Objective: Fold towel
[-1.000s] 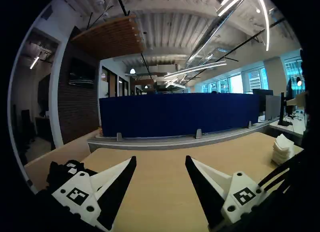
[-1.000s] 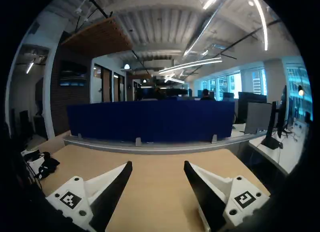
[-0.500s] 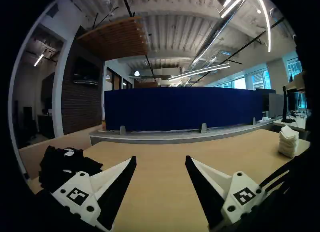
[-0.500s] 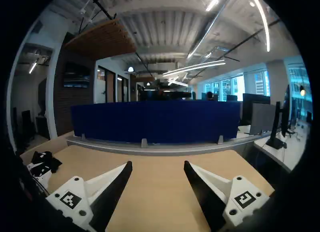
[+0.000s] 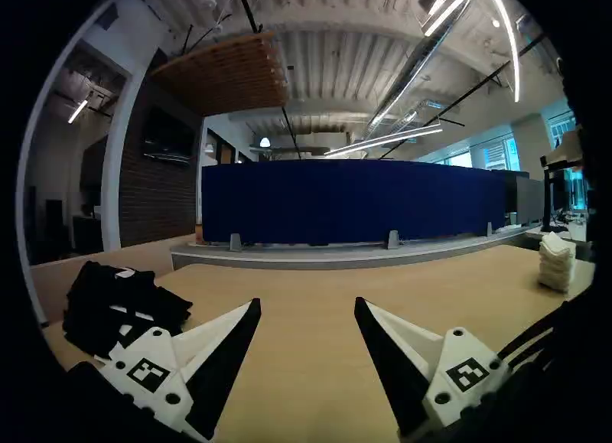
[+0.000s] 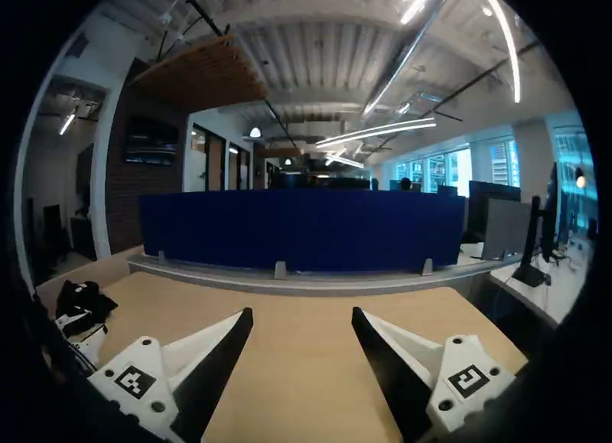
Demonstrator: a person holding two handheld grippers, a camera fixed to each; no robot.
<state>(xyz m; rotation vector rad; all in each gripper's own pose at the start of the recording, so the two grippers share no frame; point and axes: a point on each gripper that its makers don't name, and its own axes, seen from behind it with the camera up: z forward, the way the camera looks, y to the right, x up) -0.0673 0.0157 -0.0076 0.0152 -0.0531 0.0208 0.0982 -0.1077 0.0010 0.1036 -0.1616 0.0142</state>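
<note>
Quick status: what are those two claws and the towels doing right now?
Left gripper open, empty. Right gripper open, empty. Folded white towel stack off to the right, untouched. Black cloth pile by the left gripper's left finger, not blocking.

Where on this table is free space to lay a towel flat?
The middle of the table is bare: from the left tongs forward to the blue divider, between the black pile and the white stack. The table ahead of the right tongs is bare too. It is crowded only around the pile and the stack.
</note>
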